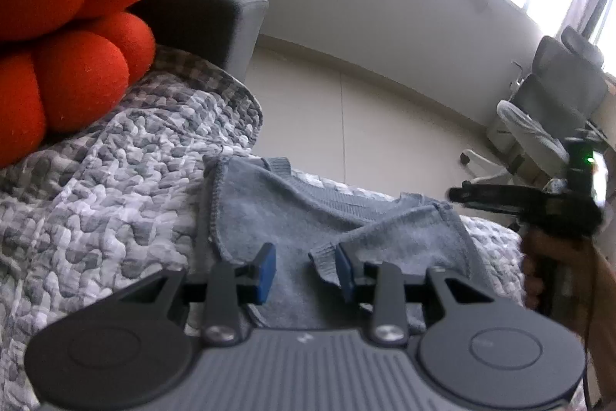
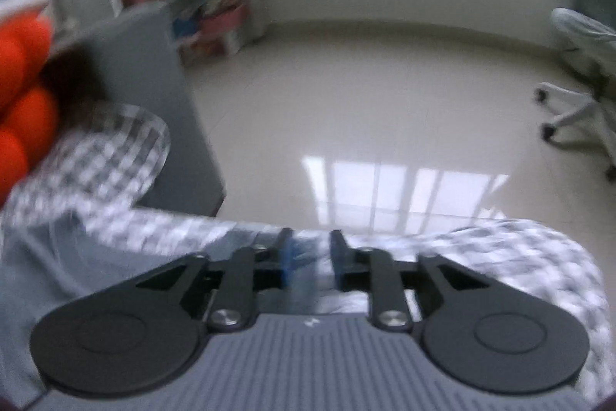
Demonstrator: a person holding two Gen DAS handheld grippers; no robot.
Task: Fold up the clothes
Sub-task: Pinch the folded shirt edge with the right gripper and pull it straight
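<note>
The grey-blue knitted sweater [image 1: 292, 218] lies rumpled on the grey-white quilted cover [image 1: 115, 180]. The left gripper [image 1: 304, 270] is spread above it, a ribbed cuff [image 1: 323, 257] touching its finger at 3 o'clock. The right gripper [image 2: 311, 262] stands parted and empty. I judge: pinch one layer, lift slowly, keep edges aligned.

Left gripper [image 1: 304, 270]: ribbed grey housing, two round black discs at 4 and 8 o'clock, black linkage arms fixed by silver screws, blue pads [image 1: 266, 272] on black fingers. Right gripper [image 2: 311, 262]: the same build, with a small white mark at the housing's 12 o'clock edge. From the left wrist view it shows a green light; a hand [image 1: 539, 276] grips its handle.
</note>
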